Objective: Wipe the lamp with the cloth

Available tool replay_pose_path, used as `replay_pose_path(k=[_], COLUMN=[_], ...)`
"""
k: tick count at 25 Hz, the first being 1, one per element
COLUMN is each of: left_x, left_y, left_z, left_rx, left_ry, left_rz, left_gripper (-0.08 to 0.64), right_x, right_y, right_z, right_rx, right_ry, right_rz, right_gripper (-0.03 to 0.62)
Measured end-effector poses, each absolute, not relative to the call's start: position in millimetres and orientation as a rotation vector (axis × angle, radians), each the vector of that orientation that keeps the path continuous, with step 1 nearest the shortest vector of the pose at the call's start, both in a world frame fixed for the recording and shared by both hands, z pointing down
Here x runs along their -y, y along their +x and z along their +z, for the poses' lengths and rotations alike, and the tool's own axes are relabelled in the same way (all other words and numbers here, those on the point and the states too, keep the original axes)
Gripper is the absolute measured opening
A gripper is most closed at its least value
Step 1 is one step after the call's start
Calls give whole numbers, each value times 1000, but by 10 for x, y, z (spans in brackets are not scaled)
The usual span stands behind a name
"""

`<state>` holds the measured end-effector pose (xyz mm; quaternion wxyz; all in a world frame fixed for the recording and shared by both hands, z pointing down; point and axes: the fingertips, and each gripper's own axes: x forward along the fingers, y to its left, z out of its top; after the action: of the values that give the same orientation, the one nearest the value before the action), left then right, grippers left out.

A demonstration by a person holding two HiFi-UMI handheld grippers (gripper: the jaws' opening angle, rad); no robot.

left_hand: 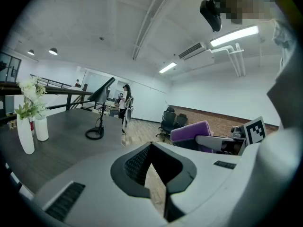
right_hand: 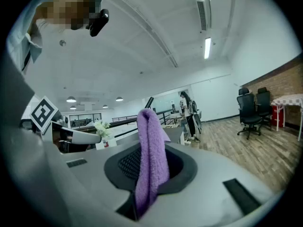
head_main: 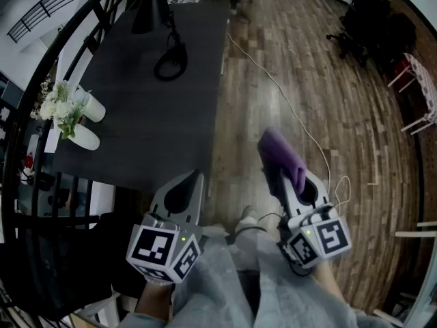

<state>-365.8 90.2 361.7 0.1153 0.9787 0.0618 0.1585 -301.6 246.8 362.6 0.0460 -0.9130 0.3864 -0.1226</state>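
Wooden floor [head_main: 321,94] fills the head view from 12 to 5 o'clock; dark grey table [head_main: 157,121] takes 9 to 12 o'clock, its near edge just ahead of the person.

Black desk lamp [head_main: 145,14] stands on the far end of the table at 11 o'clock; stem upright, shade slanted, round base on the tabletop; well apart from both grippers.

Left gripper [head_main: 196,180]: jaws drawn together, nothing between them, tips over the table's near edge.

Right gripper [head_main: 274,161]: jaws clamped on the purple cloth [head_main: 281,150], which is folded over the tips with its long axis running along the jaws; it hangs over the floor, off the table's 3 o'clock side.

The key relation, by my reading: the lamp lies at about 11 o'clock from the cloth, far up the table; the left gripper sits closer to the table, but the cloth-bearing right must travel forward and leftward to reach it.

Two white vases [head_main: 87,123] with white flowers [head_main: 60,108] at 9 o'clock; a white cable [head_main: 272,80] trails across the floor.

No legible writing; only square markers on the gripper cubes.
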Motion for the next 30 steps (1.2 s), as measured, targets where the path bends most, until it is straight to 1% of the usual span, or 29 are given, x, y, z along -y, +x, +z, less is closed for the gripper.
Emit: replay_pose_path(k=[18,30], left_x=[-1428,-1911], left_y=[-3205,-2796], left_z=[3558,3454], left_rx=[-100,-27], left_ry=[2888,2940], left_rz=[476,435], left_gripper=[14,14], right_x=[-2944,-3578], right_y=[-2458,-1968], right_z=[3604,3573], right_rx=[-1244,-1251], right_ry=[-2751,-2847], right_rz=[-374,-225], right_gripper=[55,56])
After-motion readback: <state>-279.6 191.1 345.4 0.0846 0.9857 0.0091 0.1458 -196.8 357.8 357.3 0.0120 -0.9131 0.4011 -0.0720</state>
